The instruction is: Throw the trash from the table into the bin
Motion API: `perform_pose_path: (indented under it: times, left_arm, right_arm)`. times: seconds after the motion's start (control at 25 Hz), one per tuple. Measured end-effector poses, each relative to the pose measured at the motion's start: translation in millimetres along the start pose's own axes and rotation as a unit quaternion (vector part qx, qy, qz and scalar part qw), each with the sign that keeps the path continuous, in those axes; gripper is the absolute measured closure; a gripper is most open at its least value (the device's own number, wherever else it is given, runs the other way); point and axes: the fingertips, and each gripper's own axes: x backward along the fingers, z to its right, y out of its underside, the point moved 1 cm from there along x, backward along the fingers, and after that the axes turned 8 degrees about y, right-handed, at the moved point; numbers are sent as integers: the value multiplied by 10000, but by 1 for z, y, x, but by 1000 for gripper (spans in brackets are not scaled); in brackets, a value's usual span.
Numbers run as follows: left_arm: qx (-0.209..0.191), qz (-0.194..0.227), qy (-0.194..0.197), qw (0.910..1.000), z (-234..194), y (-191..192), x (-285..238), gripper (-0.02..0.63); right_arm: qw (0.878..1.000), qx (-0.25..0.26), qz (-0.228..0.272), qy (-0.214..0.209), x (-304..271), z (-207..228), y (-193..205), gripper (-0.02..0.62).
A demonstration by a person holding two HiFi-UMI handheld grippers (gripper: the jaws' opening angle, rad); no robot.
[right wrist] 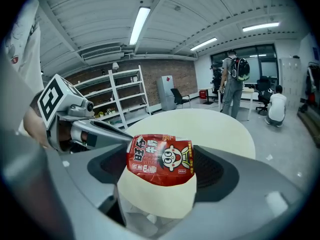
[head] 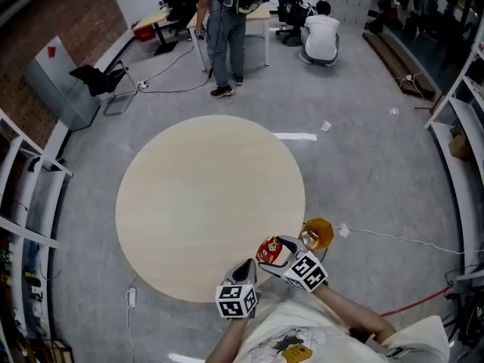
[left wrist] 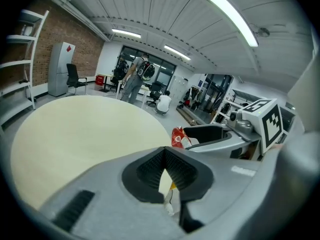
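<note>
My left gripper (head: 248, 266), fingers pressed together on nothing, hovers at the table's (head: 189, 203) near edge. Just right, my right gripper (head: 273, 251) pinches the red snack packet (right wrist: 161, 159). I judge this the carry: next I swing right over the yellowish bin (head: 318, 234) and spread the fingers.

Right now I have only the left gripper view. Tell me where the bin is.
Observer: In the head view a yellow bin stands on the floor beside the round table, just right of the right gripper.
Operator: Confirm what that gripper holds.
Observer: Its own view shows its jaws closed on a red snack packet printed with a cartoon face.
</note>
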Motion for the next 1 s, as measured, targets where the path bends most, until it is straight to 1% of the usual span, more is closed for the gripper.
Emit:
perform_pose_path:
  times: [0.16, 0.4, 0.64, 0.72, 0.84, 1.0]
  left_arm:
    - [-160, -141, 212, 9995, 34, -4, -32, 603]
    - [-353, -435, 516, 9971, 81, 4, -89, 603]
    - [-463, -784, 880, 9920, 123, -8, -123, 603]
    - [-491, -895, 926, 9904, 145, -13, -129, 603]
    - [-460, -957, 848, 9907, 169, -13, -145, 603]
    - [-375, -1068, 854, 9899, 177, 6, -169, 603]
  right_arm:
    - [9993, -223, 80, 276, 30, 40, 10, 175]
    - [9960, -539, 166, 693, 71, 104, 36, 175]
    - [9902, -925, 87, 1039, 106, 147, 43, 175]
    - [9888, -1094, 29, 1017, 123, 156, 47, 176]
    - [9889, -1183, -23, 902, 141, 176, 58, 176]
    - [9884, -1224, -127, 894, 147, 196, 84, 176]
